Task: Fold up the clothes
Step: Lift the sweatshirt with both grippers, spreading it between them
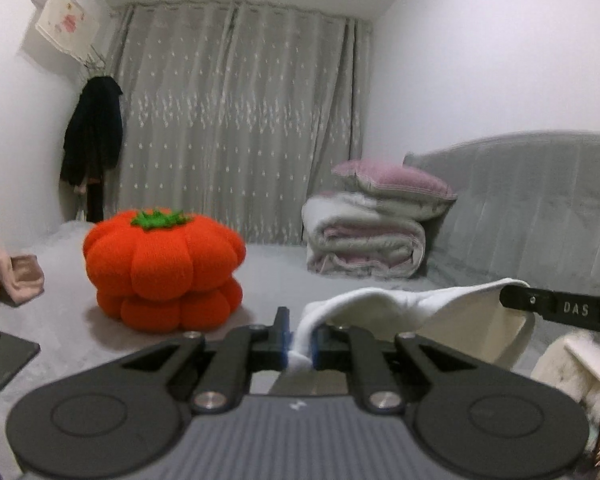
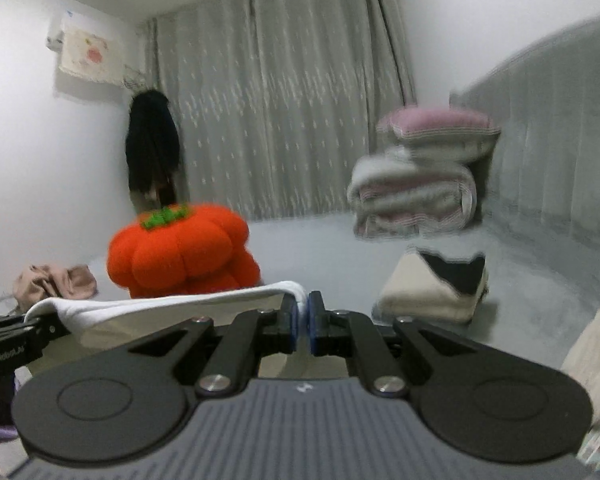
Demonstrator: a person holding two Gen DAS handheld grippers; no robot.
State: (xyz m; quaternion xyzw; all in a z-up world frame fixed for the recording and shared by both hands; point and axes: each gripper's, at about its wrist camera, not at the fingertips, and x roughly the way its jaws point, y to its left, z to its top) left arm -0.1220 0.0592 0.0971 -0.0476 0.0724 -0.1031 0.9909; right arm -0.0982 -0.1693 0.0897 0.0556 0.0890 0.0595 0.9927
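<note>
A white garment (image 1: 384, 306) hangs stretched in the air between my two grippers, above the grey bed. In the left wrist view my left gripper (image 1: 302, 344) is shut on one bunched corner, with white cloth squeezed between the blue pads. From there the cloth runs right to my right gripper (image 1: 510, 298), which enters from the right edge. In the right wrist view my right gripper (image 2: 303, 320) is shut on the other corner of the white garment (image 2: 160, 306). That edge runs left to my left gripper (image 2: 46, 326). The lower part of the garment is hidden behind the gripper bodies.
An orange pumpkin cushion (image 1: 162, 266) sits on the bed (image 1: 284, 276) ahead. A rolled blanket with a pink pillow (image 1: 364, 240) lies by the grey headboard (image 1: 540, 208). Beige clothes (image 1: 16, 278) and a dark tablet (image 1: 0, 356) lie left. A folded cream and black garment (image 2: 436, 284) lies right.
</note>
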